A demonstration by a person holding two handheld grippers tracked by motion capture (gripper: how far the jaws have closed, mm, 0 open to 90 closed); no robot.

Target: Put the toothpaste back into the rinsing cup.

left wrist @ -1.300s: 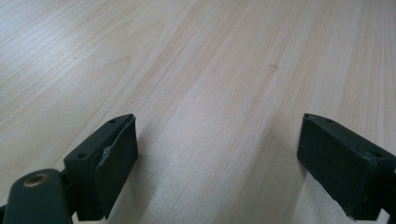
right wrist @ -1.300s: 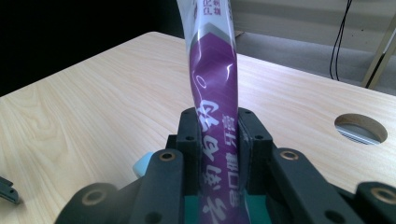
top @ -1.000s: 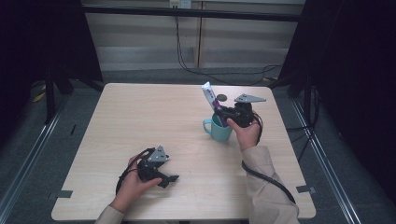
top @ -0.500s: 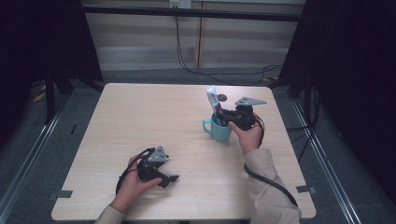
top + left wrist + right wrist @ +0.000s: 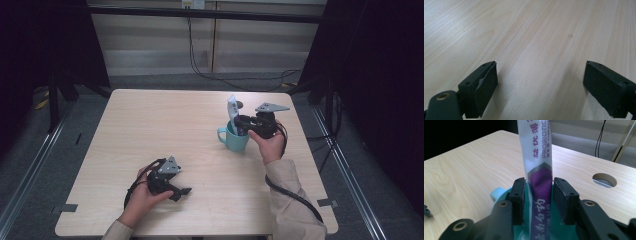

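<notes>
Here, in the high view, the right gripper is hanging just over the teal mug, which is standing on the table toward its far right part. A white and purple tube is standing upright in the mug, its top leaning slightly away from the mug's handle. The gripper is sitting that low because the tube's foot is already down inside the mug. The left gripper is resting on the table well apart from the mug, toward the near edge, probably parked there because this step needs one hand.

Next, in the left gripper view, the left gripper's jaws are standing wide apart with bare wood between them, so it is carrying nothing.

Finally, in the right gripper view, the tube is rising between the right gripper's two jaws, above the mug's rim. The jaws have just been opening, and narrow gaps seem to be showing on both sides of the tube, so it is no longer being pinched and the mug wall is likely propping it up. A round hole is sitting in the table beyond the mug. My reading is that the tube is being let go, so the next move calls for a straight lift, lest a jaw tip the tube over.
</notes>
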